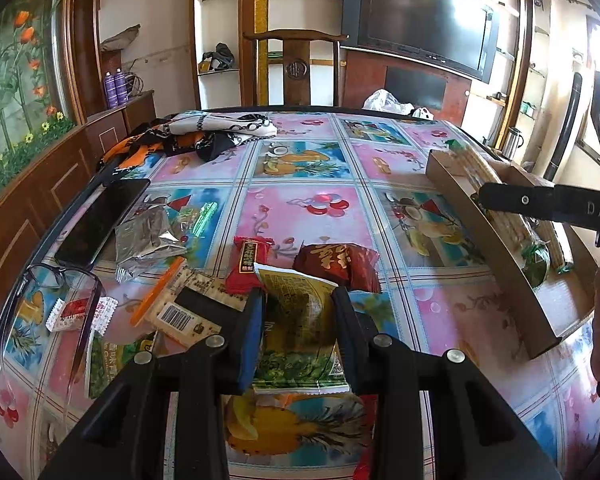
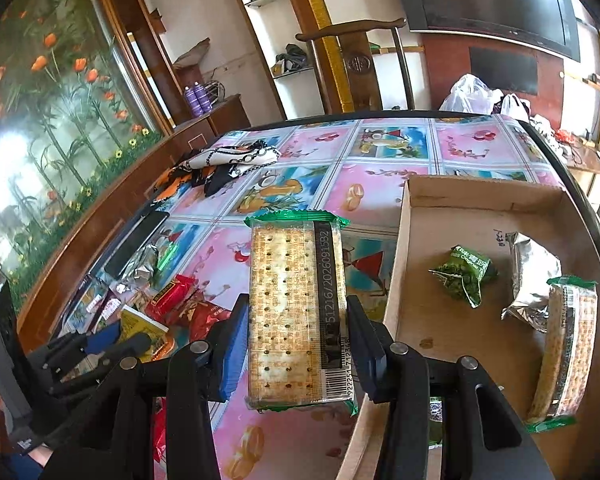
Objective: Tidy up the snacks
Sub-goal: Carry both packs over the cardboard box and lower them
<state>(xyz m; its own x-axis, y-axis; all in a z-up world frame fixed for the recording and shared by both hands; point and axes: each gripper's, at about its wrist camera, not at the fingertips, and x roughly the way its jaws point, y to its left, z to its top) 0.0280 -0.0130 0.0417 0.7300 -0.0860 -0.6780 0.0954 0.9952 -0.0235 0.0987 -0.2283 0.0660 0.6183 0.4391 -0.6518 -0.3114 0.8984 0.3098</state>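
My left gripper (image 1: 298, 300) is shut on a yellow-green snack packet (image 1: 296, 320), just above the table. Red snack packets (image 1: 336, 264) and a barcoded cracker pack (image 1: 180, 312) lie around it. My right gripper (image 2: 296, 312) is shut on a clear cracker pack with green ends (image 2: 296, 312), held above the table just left of the cardboard box (image 2: 404, 256). The box holds a green packet (image 2: 462, 274), a silver packet (image 2: 534, 272) and another cracker pack (image 2: 564, 344). The right gripper (image 1: 480, 196) also shows over the box (image 1: 480, 232) in the left wrist view.
A phone (image 1: 100, 220), glasses (image 1: 64, 280), an opened silver wrapper (image 1: 148, 236) and a patterned cloth (image 1: 204, 136) lie on the left of the fruit-print tablecloth (image 1: 320, 160). A wooden chair (image 1: 296, 68) stands behind the table. Plastic bags (image 2: 472, 96) sit at the far right.
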